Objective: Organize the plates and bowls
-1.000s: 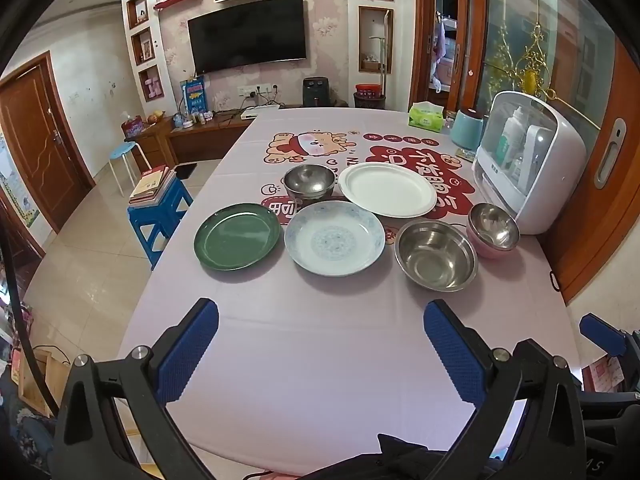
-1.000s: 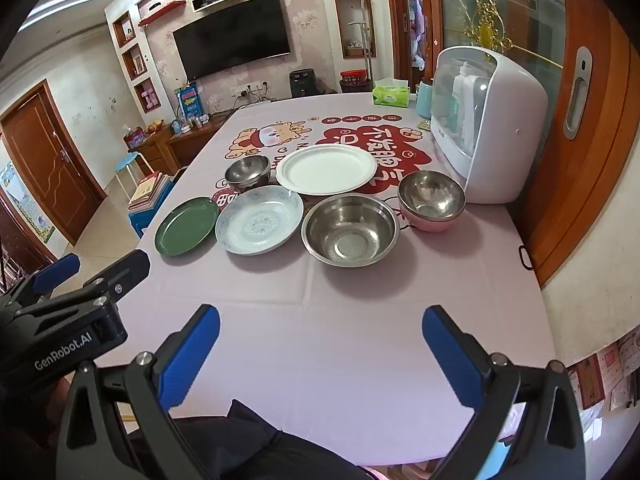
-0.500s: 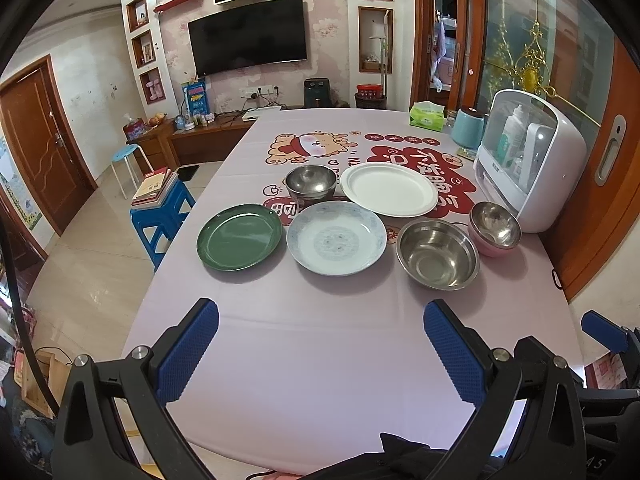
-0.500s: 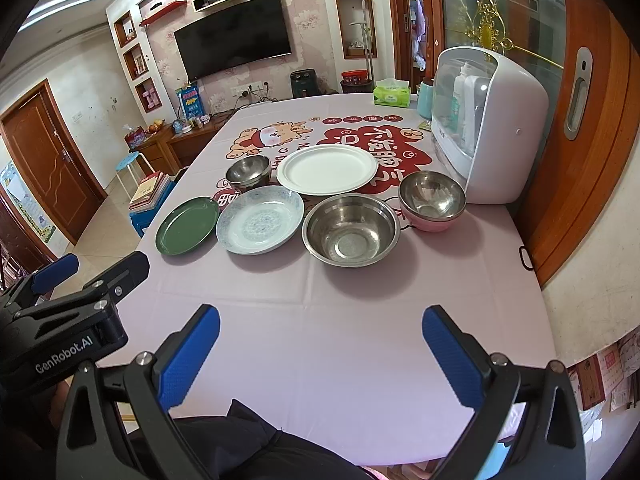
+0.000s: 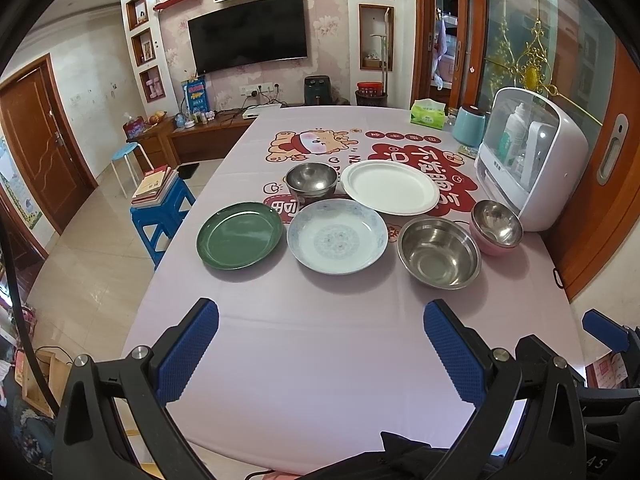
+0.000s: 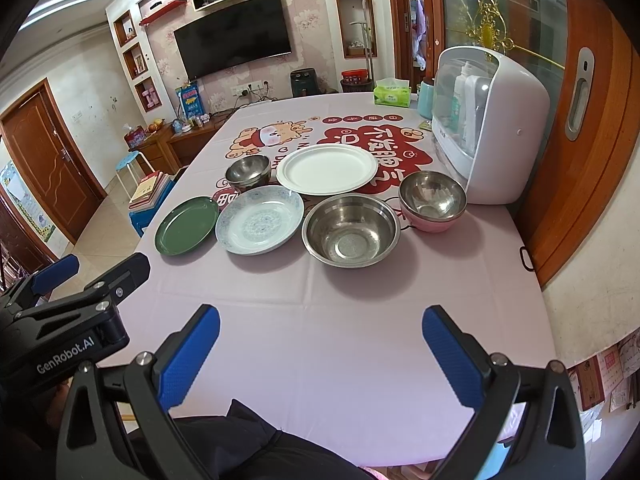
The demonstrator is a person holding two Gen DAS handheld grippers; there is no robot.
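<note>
Both grippers are hanging low over the near edge of the counter, and all the dishes are sitting ahead of them, farther up the pink cloth. The left gripper is spread wide and is holding nothing. The right gripper is spread wide too, and it is also holding nothing.

Straight ahead of the left gripper the blue patterned plate is lying flat. The green plate is sitting just beside it, ahead and to the left. So the left gripper is the nearer one for those two plates.

Ahead of the right gripper the big steel bowl is standing open side up. Ahead and to the right of it a smaller steel bowl is sitting inside a pink bowl. The right gripper is nearer to these.

Farther ahead, behind the front row, the white plate is lying flat, and a small steel bowl is standing to its left, just behind the blue patterned plate.

The plates and the other bowls look like they have nothing in them. No plate is stacked yet, so the sorting seems to be only starting. The white box with bottles is standing far ahead on the right.
</note>
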